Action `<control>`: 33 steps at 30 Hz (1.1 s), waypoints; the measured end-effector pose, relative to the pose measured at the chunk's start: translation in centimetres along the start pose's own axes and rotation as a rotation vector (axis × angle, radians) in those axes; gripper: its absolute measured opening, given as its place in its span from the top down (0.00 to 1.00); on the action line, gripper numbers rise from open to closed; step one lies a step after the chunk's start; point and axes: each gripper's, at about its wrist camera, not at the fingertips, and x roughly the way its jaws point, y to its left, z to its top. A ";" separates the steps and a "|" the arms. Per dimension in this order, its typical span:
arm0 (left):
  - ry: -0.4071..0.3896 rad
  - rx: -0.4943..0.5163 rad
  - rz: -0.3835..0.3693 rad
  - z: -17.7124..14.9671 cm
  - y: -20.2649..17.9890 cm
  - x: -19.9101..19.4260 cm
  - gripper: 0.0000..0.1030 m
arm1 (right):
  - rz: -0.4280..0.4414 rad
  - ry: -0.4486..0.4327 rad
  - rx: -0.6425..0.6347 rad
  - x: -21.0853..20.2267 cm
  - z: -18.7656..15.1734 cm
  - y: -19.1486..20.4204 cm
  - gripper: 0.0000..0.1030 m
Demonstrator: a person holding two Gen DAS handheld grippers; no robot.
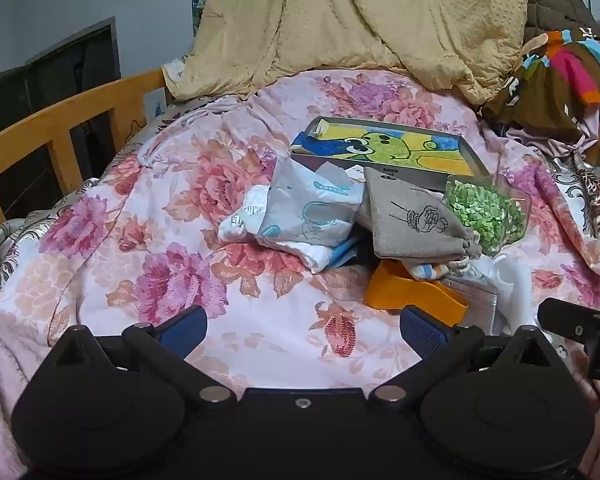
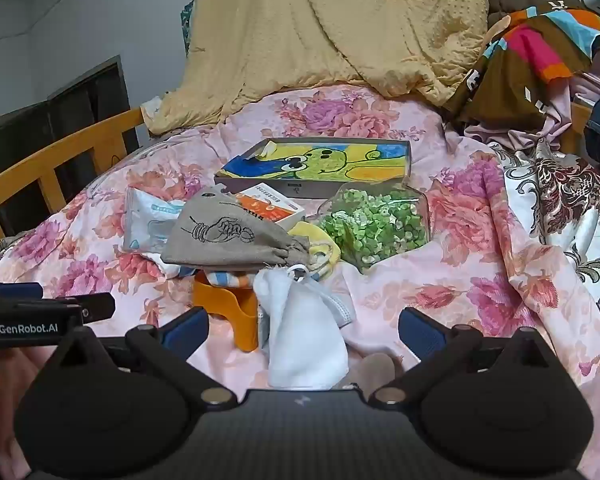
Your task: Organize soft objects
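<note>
Both of my tongs hang over a bed spread with a pink floral sheet [image 1: 260, 320], the left tongs [image 1: 303, 330] and the right tongs [image 2: 302, 330] each spread wide with nothing between their blue pads. The soft things lie heaped at mid-frame: a grey drawstring pouch [image 2: 224, 240] printed with a line drawing rests atop the pile, its tied mouth toward the right of the frame, with a pale printed packet [image 1: 300, 216] just to its left and a clear bag of green bits [image 2: 374, 228] just to its right. Below the pouch an orange plastic holder [image 2: 230, 312] sits beside a white cloth [image 2: 304, 340], which reaches down between my right tongs' fingers in the lower centre. Behind the heap lies a shallow box with a green cartoon drawing [image 2: 320, 164]. A tan quilt [image 1: 360, 20] fills the upper frame, a wooden bed rail [image 1: 60, 124] the left.
</note>
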 end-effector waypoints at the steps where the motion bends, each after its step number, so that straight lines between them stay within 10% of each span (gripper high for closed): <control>1: 0.002 0.002 -0.002 0.0 -0.1 0.0 0.01 | -0.003 0.002 -0.004 0.0 0.0 0.0 0.00; 33: 0.015 -0.005 -0.033 0.0 -0.2 0.0 0.01 | 0.001 0.000 0.004 0.1 0.0 0.0 0.00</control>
